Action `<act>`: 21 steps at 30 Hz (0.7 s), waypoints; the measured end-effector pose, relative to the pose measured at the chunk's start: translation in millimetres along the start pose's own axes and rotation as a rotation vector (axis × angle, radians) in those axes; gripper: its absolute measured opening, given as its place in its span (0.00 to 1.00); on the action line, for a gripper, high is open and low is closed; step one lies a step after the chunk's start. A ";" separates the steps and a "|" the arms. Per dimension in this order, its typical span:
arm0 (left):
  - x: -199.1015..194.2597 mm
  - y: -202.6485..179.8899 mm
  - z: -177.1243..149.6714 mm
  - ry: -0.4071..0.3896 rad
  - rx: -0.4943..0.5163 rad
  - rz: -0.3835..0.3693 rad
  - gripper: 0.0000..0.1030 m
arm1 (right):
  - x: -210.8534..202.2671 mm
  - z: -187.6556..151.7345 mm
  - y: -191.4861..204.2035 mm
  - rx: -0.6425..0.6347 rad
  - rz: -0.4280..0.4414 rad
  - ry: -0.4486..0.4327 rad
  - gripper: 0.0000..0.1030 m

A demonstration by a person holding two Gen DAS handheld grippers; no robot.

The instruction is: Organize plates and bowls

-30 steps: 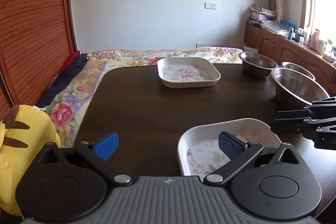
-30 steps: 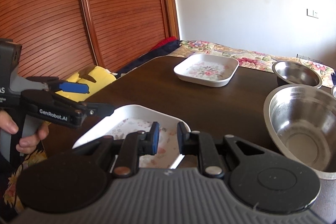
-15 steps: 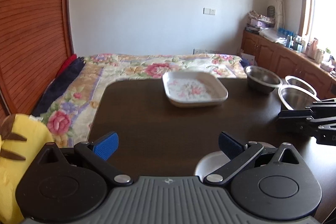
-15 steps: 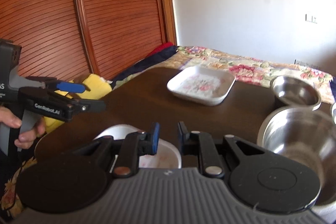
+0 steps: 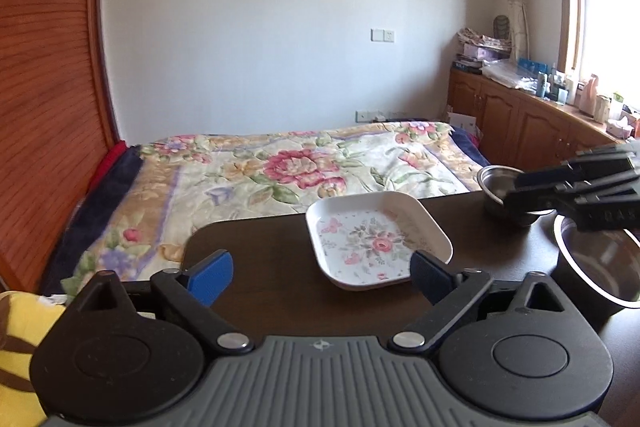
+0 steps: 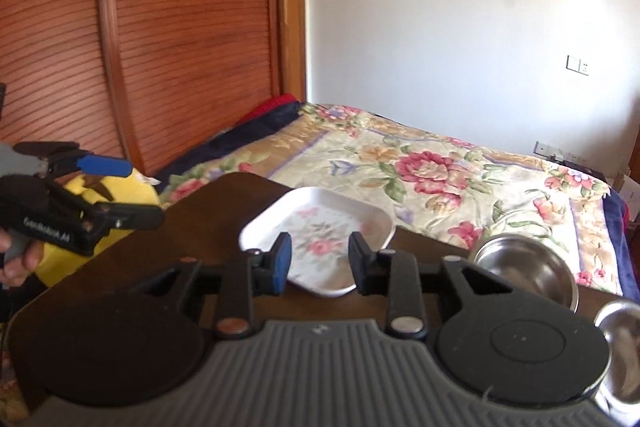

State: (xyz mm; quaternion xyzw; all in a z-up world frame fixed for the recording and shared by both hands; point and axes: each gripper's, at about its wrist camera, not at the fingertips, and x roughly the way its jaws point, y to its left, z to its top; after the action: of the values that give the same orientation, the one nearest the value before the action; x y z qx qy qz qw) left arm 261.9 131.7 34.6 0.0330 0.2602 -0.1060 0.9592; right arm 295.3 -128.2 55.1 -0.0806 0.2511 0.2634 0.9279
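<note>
Left wrist view: the left gripper [image 5: 320,277] hovers over a dark wooden table [image 5: 280,291], its blue-padded fingers [image 5: 210,277] spread wide and holding nothing. Just beyond them on the table lies a white square plate with a floral print [image 5: 376,239]. Past the plate's right side stands a small steel bowl [image 5: 498,187], partly hidden by the right gripper [image 5: 576,187] reaching in from that side; a larger steel bowl [image 5: 600,267] sits nearer the camera. A floral bedspread [image 5: 260,171] lies behind the table.

Right wrist view: the right gripper [image 6: 320,263] has its fingers parted by a modest gap, nothing between them, the floral plate [image 6: 320,227] showing just beyond. Right of the plate stand the small steel bowl [image 6: 524,269] and the rim of another bowl [image 6: 622,343]. Left of the plate, a hand [image 6: 16,259] holds the left gripper [image 6: 112,195] above a yellow plush toy [image 6: 100,215].
</note>
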 end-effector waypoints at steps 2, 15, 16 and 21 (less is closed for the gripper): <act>11.6 0.4 0.0 0.008 -0.005 -0.017 0.89 | 10.2 4.0 -3.3 -0.009 -0.011 0.017 0.36; 68.9 11.9 9.7 0.047 0.020 -0.053 0.78 | 76.9 13.4 -20.7 0.012 -0.032 0.188 0.42; 73.5 13.1 10.1 0.056 0.019 -0.054 0.76 | 81.3 14.1 -22.1 0.018 -0.032 0.204 0.42; 91.7 17.0 11.5 0.086 0.016 -0.056 0.69 | 101.5 16.6 -27.3 0.043 -0.033 0.279 0.42</act>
State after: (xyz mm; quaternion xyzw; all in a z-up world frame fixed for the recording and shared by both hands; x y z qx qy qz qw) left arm 348.5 129.8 -1.7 0.0377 0.3014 -0.1331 0.9434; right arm 391.4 -101.2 18.3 -0.1008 0.3818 0.2288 0.8898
